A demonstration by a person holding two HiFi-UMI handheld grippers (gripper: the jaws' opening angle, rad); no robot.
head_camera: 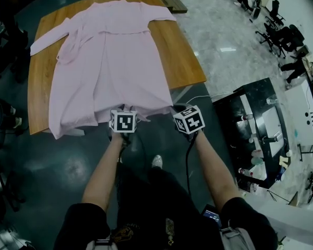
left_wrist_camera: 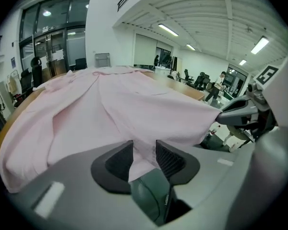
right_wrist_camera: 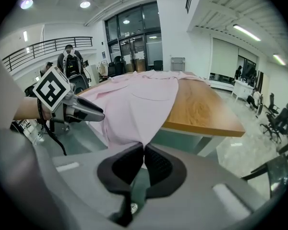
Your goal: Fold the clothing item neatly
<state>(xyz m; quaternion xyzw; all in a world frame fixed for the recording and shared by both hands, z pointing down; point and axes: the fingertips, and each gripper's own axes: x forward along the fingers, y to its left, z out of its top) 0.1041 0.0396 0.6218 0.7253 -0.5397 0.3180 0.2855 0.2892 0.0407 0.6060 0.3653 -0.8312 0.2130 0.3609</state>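
A pink robe [head_camera: 112,61] lies spread on the table [head_camera: 185,61], with its collar at the far end, one sleeve reaching to the far left and its hem draping over the near edge. At the near hem, the left gripper [left_wrist_camera: 144,159] has its jaws spread, with a fold of the cloth between them that the pads do not clamp. Just to its right, the right gripper [right_wrist_camera: 143,163] has its jaws pressed together on the hem's near right corner, holding it out past the table's edge.
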